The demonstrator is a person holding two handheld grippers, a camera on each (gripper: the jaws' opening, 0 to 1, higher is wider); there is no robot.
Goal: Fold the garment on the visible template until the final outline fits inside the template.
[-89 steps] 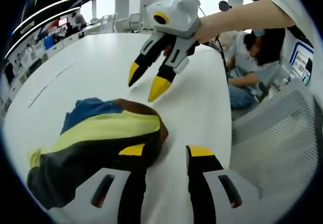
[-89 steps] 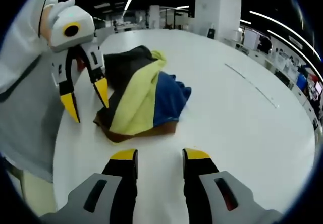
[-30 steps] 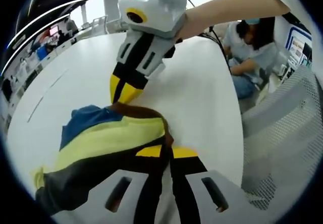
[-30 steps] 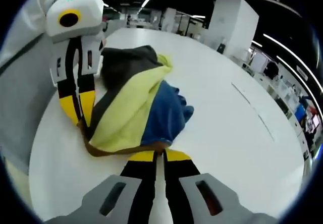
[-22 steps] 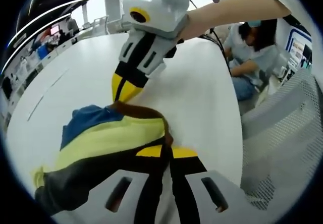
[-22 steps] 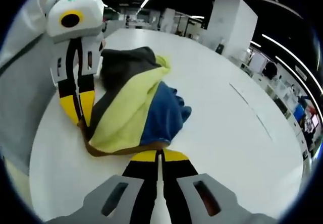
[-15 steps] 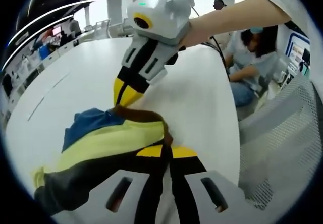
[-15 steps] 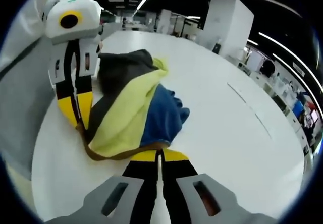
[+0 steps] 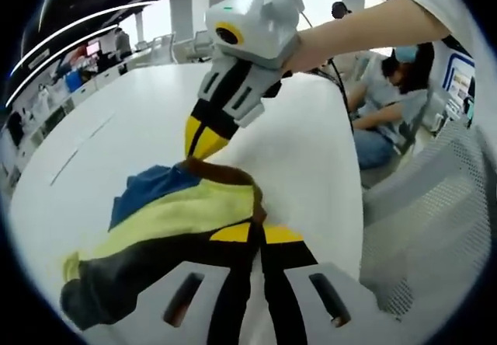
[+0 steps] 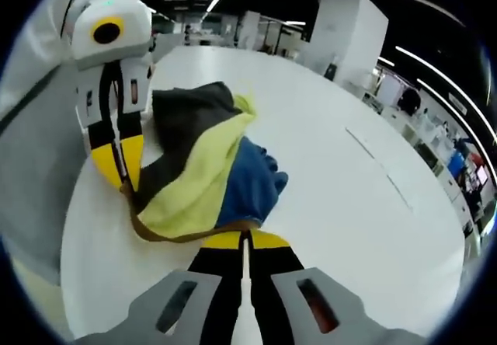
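The left gripper (image 9: 255, 235) has its yellow-tipped jaws pinched together on the brown hem of the garment (image 9: 175, 213), a bunched piece in black, pale yellow and blue that lies on the white table (image 9: 303, 158), and from the right gripper view that same tool (image 10: 116, 162) comes down from the left side onto the hem's near corner. Moving across, the cloth itself sags in a heap between the two tools, the yellow band running diagonally and the blue patch (image 10: 250, 186) toward the far side. Further right, the right gripper (image 10: 247, 240) is likewise clamped on the brown edge, its jaws closed to a sliver with fabric between them; in the left gripper view it (image 9: 203, 139) reaches in from above, held by a person's bare forearm (image 9: 365, 26). I'd say the step in hand is the pick-up of one edge at two corners, ready to spread or fold it. The next move, I think, calls for both hands to lift and travel together so the hem stays taut and the heap opens out flat instead of dragging. I can't make out a template outline near the cloth; only thin lines (image 10: 377, 170) show well apart on the table. No bins, trays or other containers can be made out.
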